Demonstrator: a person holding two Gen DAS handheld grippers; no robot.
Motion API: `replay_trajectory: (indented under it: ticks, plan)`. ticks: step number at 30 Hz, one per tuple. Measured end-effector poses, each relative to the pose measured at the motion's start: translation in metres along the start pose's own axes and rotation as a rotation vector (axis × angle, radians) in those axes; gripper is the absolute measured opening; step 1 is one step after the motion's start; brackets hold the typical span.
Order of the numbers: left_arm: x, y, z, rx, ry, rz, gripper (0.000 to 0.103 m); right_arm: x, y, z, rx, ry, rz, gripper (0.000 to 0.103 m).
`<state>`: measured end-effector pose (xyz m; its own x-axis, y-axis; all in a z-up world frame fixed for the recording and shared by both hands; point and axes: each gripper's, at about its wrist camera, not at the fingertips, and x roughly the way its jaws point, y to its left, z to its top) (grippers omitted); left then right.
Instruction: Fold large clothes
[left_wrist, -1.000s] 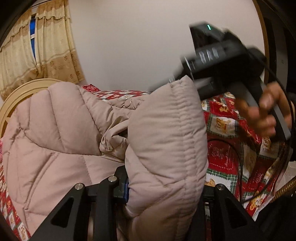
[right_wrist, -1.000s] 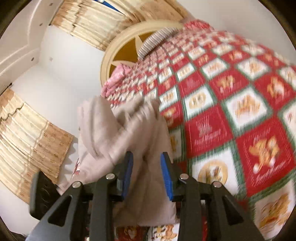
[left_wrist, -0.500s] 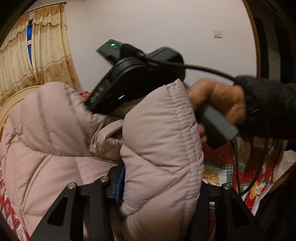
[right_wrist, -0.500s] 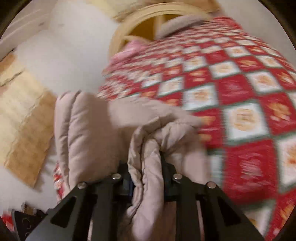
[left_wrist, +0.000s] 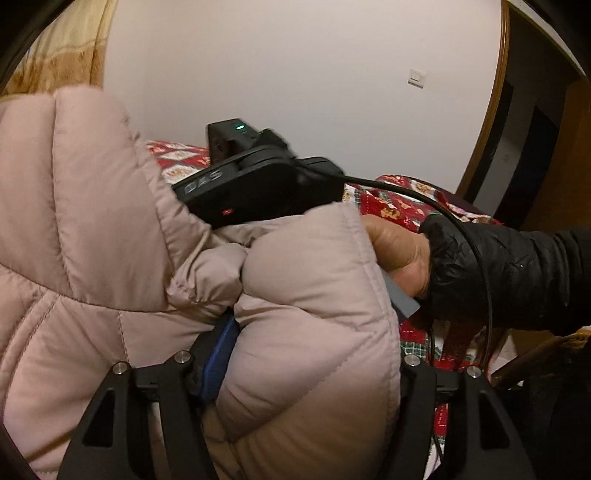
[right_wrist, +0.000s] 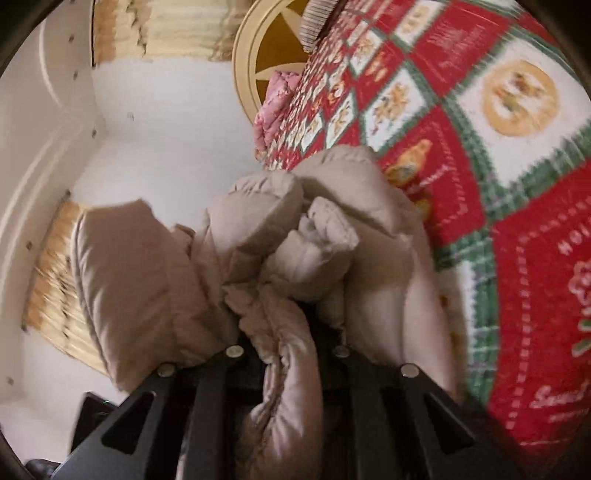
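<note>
Now the right gripper is clenched on a bunched fold of the puffy beige quilted down jacket; its jaws have just been closing. Alongside, the left gripper, jaws just widening, straddles another thick fold over the red-and-green patchwork bedspread.

Your left gripper has a thick fold of the jacket bulging between its fingers. Behind that fold sits your right gripper, with your right hand to its right. The jacket lies on the bedspread, headboard beyond.
</note>
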<state>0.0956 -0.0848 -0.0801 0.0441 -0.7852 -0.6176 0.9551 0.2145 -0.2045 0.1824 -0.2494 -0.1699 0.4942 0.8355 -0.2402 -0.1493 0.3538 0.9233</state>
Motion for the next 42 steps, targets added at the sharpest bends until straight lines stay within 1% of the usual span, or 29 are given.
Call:
replay_trajectory:
  ticks: [2, 3, 4, 5, 6, 7, 8, 10, 11, 12, 13, 14, 15, 16, 17, 18, 19, 20, 21, 24, 25, 28, 30, 33, 35, 36, 38, 40, 42]
  plan:
    - [0.000, -0.002, -0.005, 0.009, 0.000, 0.006, 0.064, -0.011, 0.000, -0.003, 0.002, -0.014, -0.016, 0.018]
    - [0.000, -0.003, -0.006, 0.014, 0.000, 0.013, 0.065, -0.017, 0.003, -0.004, -0.004, -0.024, -0.049, 0.025]
    - [0.001, -0.005, -0.006, 0.020, 0.000, 0.020, 0.065, -0.025, 0.011, -0.008, -0.027, -0.028, -0.095, 0.038]
    - [0.002, -0.007, -0.005, 0.023, 0.000, 0.025, 0.065, -0.033, 0.022, -0.012, -0.065, -0.031, -0.154, 0.048]
    - [0.002, -0.009, -0.005, 0.026, 0.000, 0.029, 0.065, -0.042, 0.033, -0.015, -0.116, -0.033, -0.219, 0.069]
    - [0.002, -0.013, -0.005, 0.030, -0.004, 0.033, 0.065, -0.051, 0.048, -0.018, -0.187, -0.041, -0.295, 0.084]
    - [0.001, -0.015, -0.008, 0.034, -0.007, 0.037, 0.065, -0.061, 0.064, -0.022, -0.269, -0.061, -0.389, 0.086]
    - [0.000, -0.018, -0.008, 0.041, -0.012, 0.042, 0.065, -0.080, 0.092, -0.026, -0.395, -0.112, -0.489, 0.086]
    - [0.001, -0.020, -0.008, 0.044, -0.014, 0.046, 0.065, -0.091, 0.106, -0.027, -0.434, -0.149, -0.492, 0.086]
    - [0.000, -0.021, -0.010, 0.048, -0.015, 0.050, 0.065, -0.099, 0.121, -0.027, -0.459, -0.178, -0.457, 0.086]
    - [0.000, -0.022, -0.012, 0.052, -0.015, 0.055, 0.065, -0.105, 0.136, -0.026, -0.479, -0.195, -0.392, 0.086]
    - [0.000, -0.025, -0.012, 0.056, -0.015, 0.061, 0.065, -0.105, 0.147, -0.025, -0.494, -0.191, -0.335, 0.086]
    - [0.001, -0.027, -0.012, 0.060, -0.015, 0.067, 0.065, -0.101, 0.153, -0.023, -0.502, -0.172, -0.308, 0.088]
    - [0.001, -0.027, -0.014, 0.062, -0.015, 0.071, 0.065, -0.089, 0.160, -0.020, -0.514, -0.136, -0.308, 0.088]
    - [0.003, -0.028, -0.015, 0.065, -0.014, 0.076, 0.065, -0.070, 0.165, -0.014, -0.532, -0.112, -0.336, 0.088]
    - [0.003, -0.030, -0.015, 0.070, -0.014, 0.083, 0.065, -0.054, 0.169, -0.014, -0.568, -0.080, -0.383, 0.082]
    - [0.004, -0.032, -0.016, 0.073, -0.014, 0.088, 0.065, -0.036, 0.171, -0.013, -0.616, -0.048, -0.446, 0.057]
    - [0.004, -0.032, -0.017, 0.074, -0.016, 0.092, 0.065, -0.023, 0.171, -0.016, -0.657, -0.015, -0.492, 0.043]
    - [0.004, -0.032, -0.017, 0.073, -0.018, 0.093, 0.065, -0.013, 0.171, -0.017, -0.680, 0.019, -0.518, 0.037]
    - [0.007, -0.029, -0.017, 0.071, -0.017, 0.087, 0.065, 0.006, 0.159, -0.019, -0.731, 0.062, -0.620, 0.037]
    - [0.009, -0.030, -0.017, 0.075, -0.014, 0.088, 0.065, 0.011, 0.148, -0.015, -0.713, 0.086, -0.649, 0.037]
    - [0.011, -0.034, -0.017, 0.092, -0.008, 0.098, 0.065, 0.013, 0.119, -0.012, -0.609, 0.136, -0.659, 0.038]
    - [0.013, -0.041, -0.018, 0.118, -0.003, 0.132, 0.065, 0.014, 0.109, -0.018, -0.602, 0.126, -0.673, 0.039]
    - [0.015, -0.057, -0.022, 0.159, 0.021, 0.221, 0.065, 0.015, 0.100, -0.039, -0.634, 0.061, -0.697, 0.039]
    - [0.010, -0.066, -0.026, 0.152, 0.017, 0.248, 0.065, 0.010, 0.093, -0.047, -0.622, 0.018, -0.681, 0.039]
    - [0.003, -0.068, -0.027, 0.131, 0.002, 0.234, 0.065, 0.006, 0.090, -0.048, -0.602, 0.001, -0.661, 0.039]
    - [-0.022, -0.067, -0.030, 0.058, -0.056, 0.177, 0.065, 0.000, 0.085, -0.051, -0.568, -0.023, -0.630, 0.039]
    - [-0.056, -0.059, -0.032, -0.037, -0.141, 0.130, 0.065, -0.004, 0.083, -0.051, -0.551, -0.029, -0.609, 0.039]
    - [-0.089, -0.048, -0.032, -0.116, -0.222, 0.143, 0.065, -0.001, 0.082, -0.049, -0.541, -0.028, -0.598, 0.039]
